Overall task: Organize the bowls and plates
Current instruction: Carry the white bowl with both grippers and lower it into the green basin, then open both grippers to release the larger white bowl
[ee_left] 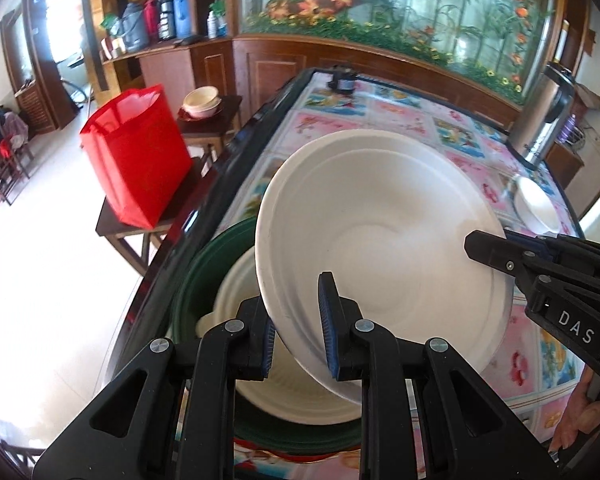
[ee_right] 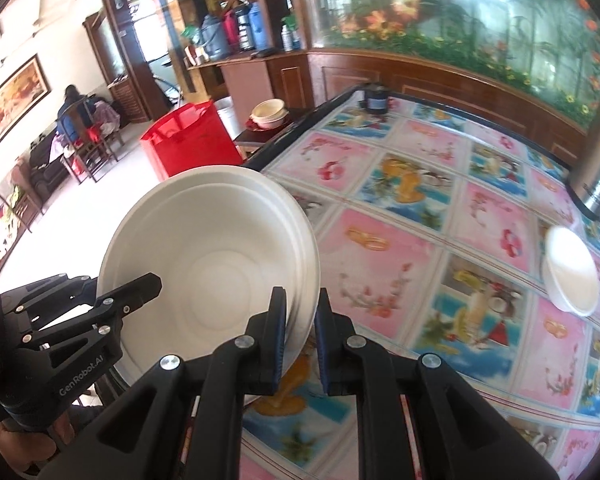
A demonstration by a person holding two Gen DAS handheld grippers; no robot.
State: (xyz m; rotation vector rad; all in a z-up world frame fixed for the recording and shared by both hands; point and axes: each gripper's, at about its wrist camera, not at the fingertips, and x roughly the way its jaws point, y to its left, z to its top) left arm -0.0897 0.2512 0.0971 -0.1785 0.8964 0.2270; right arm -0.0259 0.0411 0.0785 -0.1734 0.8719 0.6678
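Both tongs grip one large white bowl (ee_left: 380, 216), tilted and lifted clear of the counter (ee_right: 440, 208) with its flowered pink-and-blue cloth. The left tongs (ee_left: 300, 328) are clamped on the bowl's near rim, one blue-padded finger inside the bowl and the other outside. The right tongs (ee_right: 302, 338) are clamped on the opposite rim in the same way, one finger on each face of the wall.

Below the lifted bowl, at the counter's left edge, sits a dark green basin (ee_left: 196, 276) with another white bowl (ee_left: 236, 288) nested in it; the lifted bowl overlaps it from above. A small white bowl (ee_right: 572, 272) rests on the counter well to the right of the lifted bowl, near a steel kettle (ee_left: 544, 116). A small dark jar (ee_right: 374, 98) stands at the counter's far edge.

Left of the lifted bowl, off the counter, a red bag (ee_left: 136, 156) stands on a wooden stool (ee_left: 112, 226), and beyond it a cream bowl (ee_left: 202, 100) sits on a side table.
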